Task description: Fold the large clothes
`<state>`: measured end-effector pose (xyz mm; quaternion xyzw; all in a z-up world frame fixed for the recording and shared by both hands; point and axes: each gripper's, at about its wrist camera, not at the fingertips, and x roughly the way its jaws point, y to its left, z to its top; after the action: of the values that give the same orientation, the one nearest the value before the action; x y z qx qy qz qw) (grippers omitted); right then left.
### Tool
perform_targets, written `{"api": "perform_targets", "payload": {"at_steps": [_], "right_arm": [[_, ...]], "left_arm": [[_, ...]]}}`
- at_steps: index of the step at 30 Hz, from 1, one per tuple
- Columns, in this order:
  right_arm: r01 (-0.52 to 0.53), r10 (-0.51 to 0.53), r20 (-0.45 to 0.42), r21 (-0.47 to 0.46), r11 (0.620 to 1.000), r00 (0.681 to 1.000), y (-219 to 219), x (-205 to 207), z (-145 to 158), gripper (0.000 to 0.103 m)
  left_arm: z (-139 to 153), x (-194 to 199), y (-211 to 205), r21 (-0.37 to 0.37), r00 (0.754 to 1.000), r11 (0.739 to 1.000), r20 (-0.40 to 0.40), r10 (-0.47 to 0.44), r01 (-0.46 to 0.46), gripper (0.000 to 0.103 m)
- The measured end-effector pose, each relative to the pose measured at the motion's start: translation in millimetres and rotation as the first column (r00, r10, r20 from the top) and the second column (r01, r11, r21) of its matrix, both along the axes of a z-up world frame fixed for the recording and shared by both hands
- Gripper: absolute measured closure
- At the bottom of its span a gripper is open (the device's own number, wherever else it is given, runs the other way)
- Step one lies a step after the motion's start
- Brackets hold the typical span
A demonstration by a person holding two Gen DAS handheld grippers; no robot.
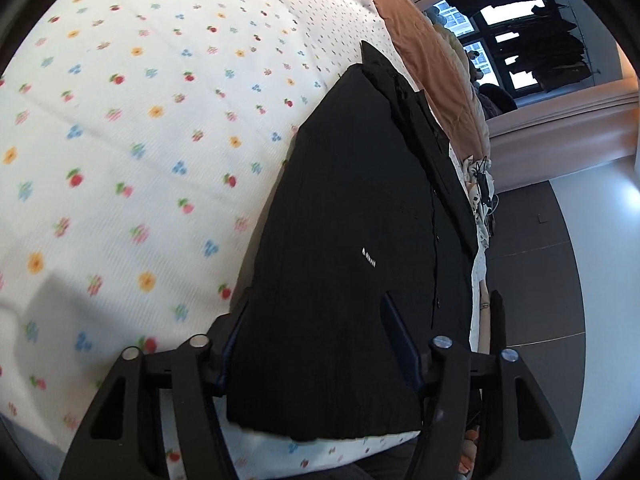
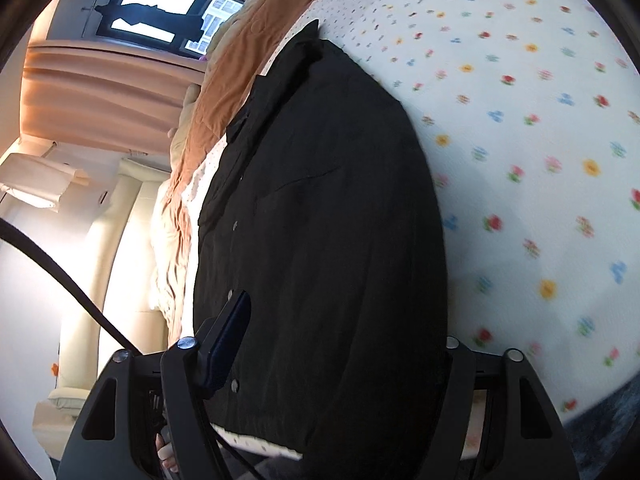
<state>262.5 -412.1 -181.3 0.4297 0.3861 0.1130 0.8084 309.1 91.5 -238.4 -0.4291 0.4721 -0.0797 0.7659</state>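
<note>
A black jacket (image 1: 352, 200) with a small white label (image 1: 368, 258) lies lengthwise on the flowered bedsheet (image 1: 140, 120), near the bed's edge. My left gripper (image 1: 316, 300) has the jacket's near end filling its jaws: the blue right pad (image 1: 396, 328) lies on top of the cloth, and the cloth partly hides the left finger. In the right wrist view the same jacket (image 2: 320, 200), with buttons along its front, fills my right gripper (image 2: 344, 316). Its blue left pad (image 2: 230, 328) presses on the fabric; the right finger is hidden behind it.
An orange blanket (image 1: 420, 40) is bunched along the far side of the bed, also seen as a blanket (image 2: 232, 92) in the right wrist view. Beyond are a window (image 1: 520, 40), a curtain (image 2: 100, 92), grey floor (image 1: 540, 280), cream cushions (image 2: 120, 240) and a black cable (image 2: 60, 264).
</note>
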Motion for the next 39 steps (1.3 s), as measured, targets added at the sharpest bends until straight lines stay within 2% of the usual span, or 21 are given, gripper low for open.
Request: {"api": "perform_targets", "payload": {"at_steps": [2, 3, 5, 7, 10, 20, 28, 39], "right_arm": [[0.005, -0.006, -0.022, -0.017, 1.0, 1.0, 5.5, 8.0, -5.1, 0.067], [0.006, -0.006, -0.026, -0.019, 1.0, 1.0, 5.4, 8.6, -6.1, 0.071], [0.009, -0.01, -0.034, -0.029, 1.0, 0.999, 5.3, 7.6, -4.1, 0.086], [0.014, -0.015, -0.03, -0.039, 0.999, 0.999, 3.1, 0.9, -0.2, 0.096], [0.021, -0.022, -0.006, -0.017, 1.0, 1.0, -1.7, -9.2, 6.6, 0.102], [0.01, -0.008, 0.134, -0.012, 1.0, 0.991, -11.0, -54.0, 61.3, 0.103], [-0.023, 0.029, 0.221, -0.028, 0.999, 0.975, -7.7, -103.9, 99.3, 0.103], [-0.046, 0.059, 0.282, -0.053, 0.998, 0.957, 1.3, -159.6, 115.8, 0.103]], "left_arm": [[-4.9, 4.6, 0.3, -0.007, 1.0, 1.0, -0.011, 0.002, -0.002, 0.06], [-5.5, 7.5, -0.8, -0.001, 1.0, 1.0, -0.019, -0.001, 0.001, 0.065], [-5.3, 6.3, 0.6, 0.021, 0.999, 1.0, -0.031, -0.009, 0.01, 0.082], [-4.1, 2.3, 2.6, 0.038, 0.999, 0.999, -0.035, -0.002, 0.004, 0.088], [1.6, -7.0, 7.2, 0.019, 1.0, 1.0, -0.016, 0.021, -0.021, 0.094], [58.2, -29.1, 1.2, 0.001, 0.993, 1.0, 0.117, 0.022, -0.023, 0.098], [103.2, -79.3, 3.9, -0.005, 0.977, 0.999, 0.21, 0.033, -0.032, 0.098], [137.9, -154.4, 14.5, -0.028, 0.954, 0.999, 0.297, 0.045, -0.038, 0.098]]}}
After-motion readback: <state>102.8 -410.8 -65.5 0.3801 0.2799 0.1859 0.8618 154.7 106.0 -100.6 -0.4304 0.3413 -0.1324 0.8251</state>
